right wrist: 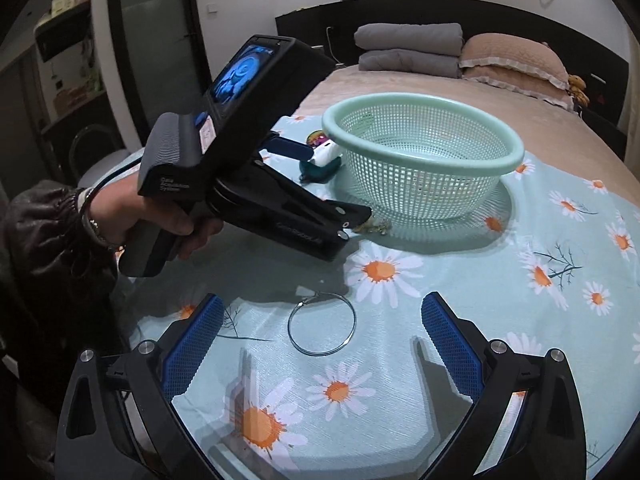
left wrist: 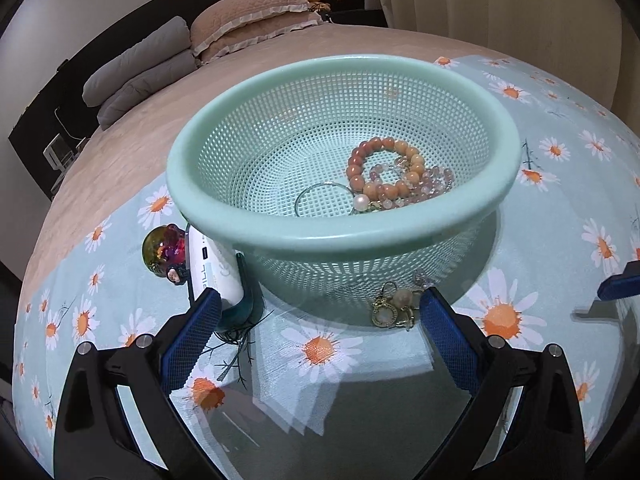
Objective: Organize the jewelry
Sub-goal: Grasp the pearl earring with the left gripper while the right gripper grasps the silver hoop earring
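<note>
A mint-green mesh basket (left wrist: pixel 256 224) stands on the daisy-print cloth; it also shows in the right wrist view (right wrist: pixel 516 156). Inside lie an orange bead bracelet (left wrist: pixel 362 176), a pink bead bracelet (left wrist: pixel 434 184), a pearl (left wrist: pixel 361 202) and a thin wire bangle (left wrist: pixel 304 196). A gold earring cluster (left wrist: pixel 390 308) lies on the cloth in front of the basket, just left of my left gripper's right finger. My left gripper (left wrist: pixel 320 312) is open and empty. My right gripper (right wrist: pixel 320 316) is open above a silver wire bangle (right wrist: pixel 322 326) that lies on the cloth. The left gripper's body (right wrist: pixel 256 184) shows in the right wrist view.
A white power bank (left wrist: pixel 214 268), a teal object (left wrist: pixel 244 308) and a shiny ball ornament (left wrist: pixel 162 248) sit left of the basket. The cloth (left wrist: pixel 540 200) covers a bed with pillows (left wrist: pixel 248 20) and folded grey blankets (left wrist: pixel 140 72) at the far end.
</note>
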The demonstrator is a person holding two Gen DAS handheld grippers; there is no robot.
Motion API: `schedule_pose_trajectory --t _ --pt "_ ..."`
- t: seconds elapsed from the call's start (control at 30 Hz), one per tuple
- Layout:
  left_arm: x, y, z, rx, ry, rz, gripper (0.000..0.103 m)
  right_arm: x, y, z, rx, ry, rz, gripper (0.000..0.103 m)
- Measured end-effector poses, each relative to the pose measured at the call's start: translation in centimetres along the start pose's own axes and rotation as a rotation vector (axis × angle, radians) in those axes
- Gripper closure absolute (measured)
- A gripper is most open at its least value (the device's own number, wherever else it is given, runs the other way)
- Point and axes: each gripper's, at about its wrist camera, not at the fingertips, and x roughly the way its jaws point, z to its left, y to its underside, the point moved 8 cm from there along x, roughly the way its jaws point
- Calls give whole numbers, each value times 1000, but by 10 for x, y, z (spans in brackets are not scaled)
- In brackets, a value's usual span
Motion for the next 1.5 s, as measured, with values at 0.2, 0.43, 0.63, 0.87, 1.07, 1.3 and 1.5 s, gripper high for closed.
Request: schedule_pose_trajectory --t 0.2,0.43,0.63,0.87,1.07,1.3,1.5 --pt "5 -2 -11 68 -33 -9 6 10 5 0 4 -13 29 8" --pt "17 -5 -6 36 -58 13 5 23 7 8 -24 0 35 8" --pt "17 7 10 -40 -3 57 10 29 6 5 -7 19 19 8" --pt "11 21 27 -115 18 91 12 35 4 6 -39 29 12 9" --pt "9 28 38 -177 36 94 29 38 6 14 -87 32 21 33" --pt "1 31 24 -159 74 70 57 42 6 12 -54 -14 48 73" --pt "-4 36 26 -164 99 77 76 42 6 6 -68 3 75 93"
